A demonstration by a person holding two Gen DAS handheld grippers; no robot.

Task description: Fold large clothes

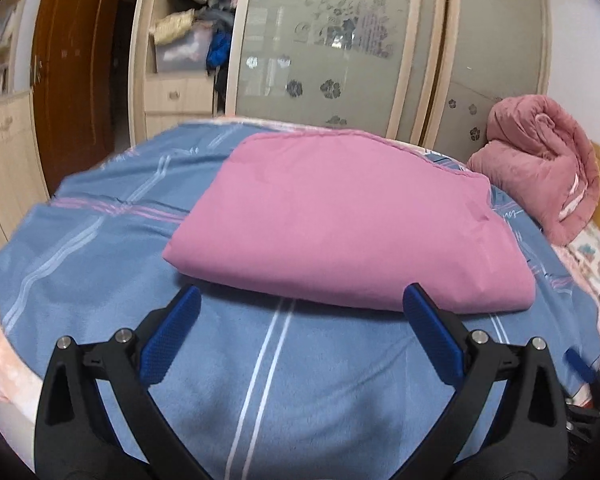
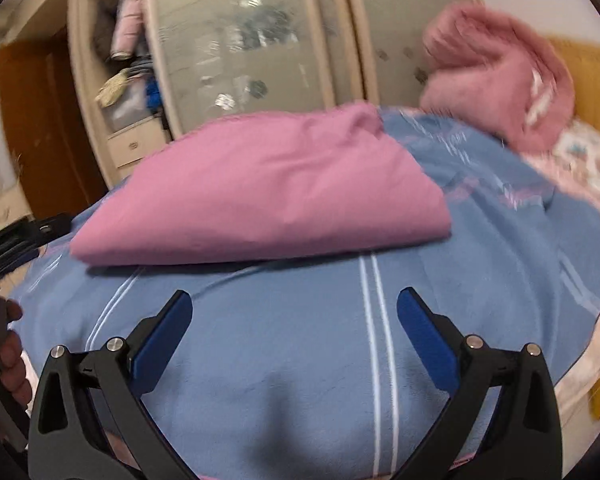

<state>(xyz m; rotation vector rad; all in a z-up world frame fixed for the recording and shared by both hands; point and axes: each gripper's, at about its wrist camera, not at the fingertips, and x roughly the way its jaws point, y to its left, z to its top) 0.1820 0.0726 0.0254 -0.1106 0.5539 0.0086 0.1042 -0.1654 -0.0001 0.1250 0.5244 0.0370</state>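
Blue pads on both claws are spread wide with nothing between them, so you're holding nothing right now. Your left claw [image 1: 300, 300] hovers over the bed with its tips right up at the near edge of the pink fabric [image 1: 340, 220]; your right claw [image 2: 294, 304] sits a bit further back over the striped blue blanket [image 2: 300, 360], clear of the cloth.

What I'd watch for: that near edge looks like a stack of several layers (hard to count them from here), so if you pinch only the top one, the bundle will peel open when you lift and you'll undo the fold. Also, the blanket underneath is soft and a little rumpled, so a low scoop could grab blanket along with cloth and drag the whole lot. And the right wrist view is smeared with motion blur, so if you're swinging that fast, you could clip the corner and skew it.

The pink piece itself looks pretty much folded to me: a thick, smooth rectangle lying flat in the middle of the bed, near edge rounded, far right corner a bit puffed up and wrinkled. Might want one more fold or just a tidy-up, your call.

Further back there's a rolled pink quilt [image 1: 540, 168] near the headboard, well apart from it, and the wardrobe [image 1: 340, 60] behind.
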